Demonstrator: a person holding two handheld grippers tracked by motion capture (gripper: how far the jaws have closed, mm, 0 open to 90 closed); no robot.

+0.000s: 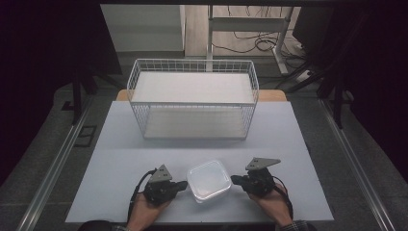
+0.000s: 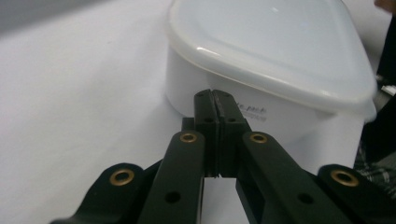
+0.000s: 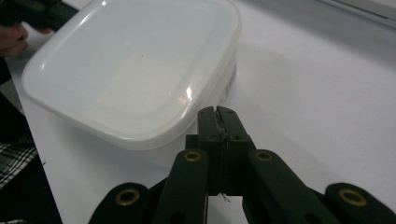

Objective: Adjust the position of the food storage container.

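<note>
Two closed tongs, left tongs (image 1: 182, 184), right tongs (image 1: 235, 179), one lidded tub (image 1: 209, 180)

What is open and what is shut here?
Plastic box: lid on, shut, upright on the table.
Left tool: shut, holding nothing, tips close to the box's side.
Right tool: shut, holding nothing, beside the box.
Wire basket: open top, upright.

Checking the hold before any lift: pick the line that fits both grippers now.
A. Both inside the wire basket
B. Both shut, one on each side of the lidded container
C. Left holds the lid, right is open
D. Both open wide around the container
B: the left gripper and right gripper have jaws pressed together, flanking the white container; the wire basket stands farther back.
</note>
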